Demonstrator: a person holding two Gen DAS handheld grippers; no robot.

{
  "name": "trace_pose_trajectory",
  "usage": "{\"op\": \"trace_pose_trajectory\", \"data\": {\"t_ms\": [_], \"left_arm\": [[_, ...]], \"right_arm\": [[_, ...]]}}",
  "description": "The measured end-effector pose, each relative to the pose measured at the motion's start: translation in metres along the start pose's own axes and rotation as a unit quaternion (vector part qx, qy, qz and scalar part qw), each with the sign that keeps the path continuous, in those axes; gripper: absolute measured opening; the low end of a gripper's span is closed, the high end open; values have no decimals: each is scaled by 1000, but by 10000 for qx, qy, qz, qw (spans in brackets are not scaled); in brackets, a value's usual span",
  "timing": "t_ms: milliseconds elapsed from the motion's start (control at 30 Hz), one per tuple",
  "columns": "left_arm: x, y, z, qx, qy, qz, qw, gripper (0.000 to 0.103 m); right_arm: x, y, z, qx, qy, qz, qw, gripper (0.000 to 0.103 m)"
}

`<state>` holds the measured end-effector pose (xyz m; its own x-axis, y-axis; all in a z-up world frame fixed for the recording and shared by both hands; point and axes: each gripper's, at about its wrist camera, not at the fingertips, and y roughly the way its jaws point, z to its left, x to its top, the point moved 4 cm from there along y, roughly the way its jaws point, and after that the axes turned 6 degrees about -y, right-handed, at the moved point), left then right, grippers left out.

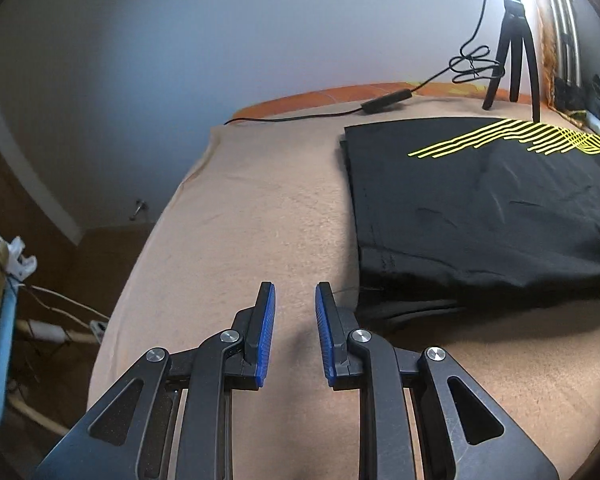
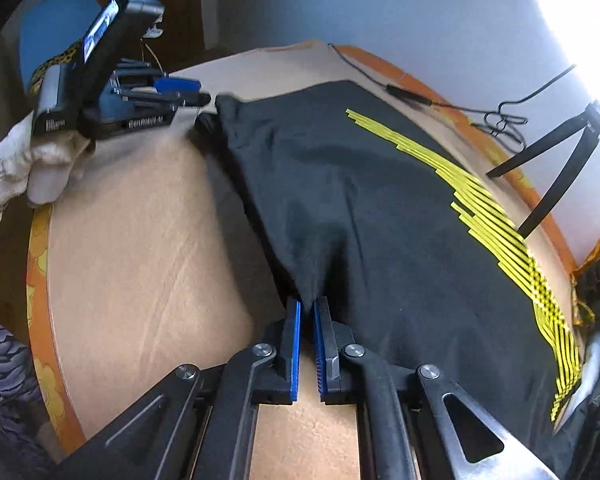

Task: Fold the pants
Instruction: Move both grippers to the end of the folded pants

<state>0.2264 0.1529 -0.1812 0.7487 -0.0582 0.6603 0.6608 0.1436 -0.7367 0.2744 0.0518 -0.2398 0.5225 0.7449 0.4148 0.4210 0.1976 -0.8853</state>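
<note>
Black pants (image 1: 479,208) with yellow stripes lie folded on a beige-covered table (image 1: 260,208). My left gripper (image 1: 295,292) is open and empty, hovering over the cloth just left of the pants' near corner. In the right wrist view the pants (image 2: 379,220) stretch away from me. My right gripper (image 2: 307,306) is shut on the pants' near edge, pinching a fold of fabric. The left gripper (image 2: 196,94), held in a white-gloved hand, shows at the pants' far left corner.
A black tripod (image 1: 511,48) and a black cable with an inline box (image 1: 383,102) stand at the table's far edge. The table rim (image 2: 40,320) is orange with a floral pattern. Cables and a power strip (image 1: 52,328) lie on the floor at left.
</note>
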Motion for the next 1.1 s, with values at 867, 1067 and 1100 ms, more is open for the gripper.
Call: {"op": "trace_pose_trajectory", "data": {"t_ms": [867,1067,1100], "left_arm": [[-4,-24,-22,-2214,-2619,924,9348,54],[-7,-26,-24,-1997,-2714,880,9374,54],[-8,-27,-24,-1951,-2686,860,9393,54]], "right_arm": [[-125,-111,-61,-544,2297,-896,9676,50],[-146,-130,-87,-796,2506,-967,9600,50],[-152,-134,-99,-826,2623,-1026,9560,50]]}}
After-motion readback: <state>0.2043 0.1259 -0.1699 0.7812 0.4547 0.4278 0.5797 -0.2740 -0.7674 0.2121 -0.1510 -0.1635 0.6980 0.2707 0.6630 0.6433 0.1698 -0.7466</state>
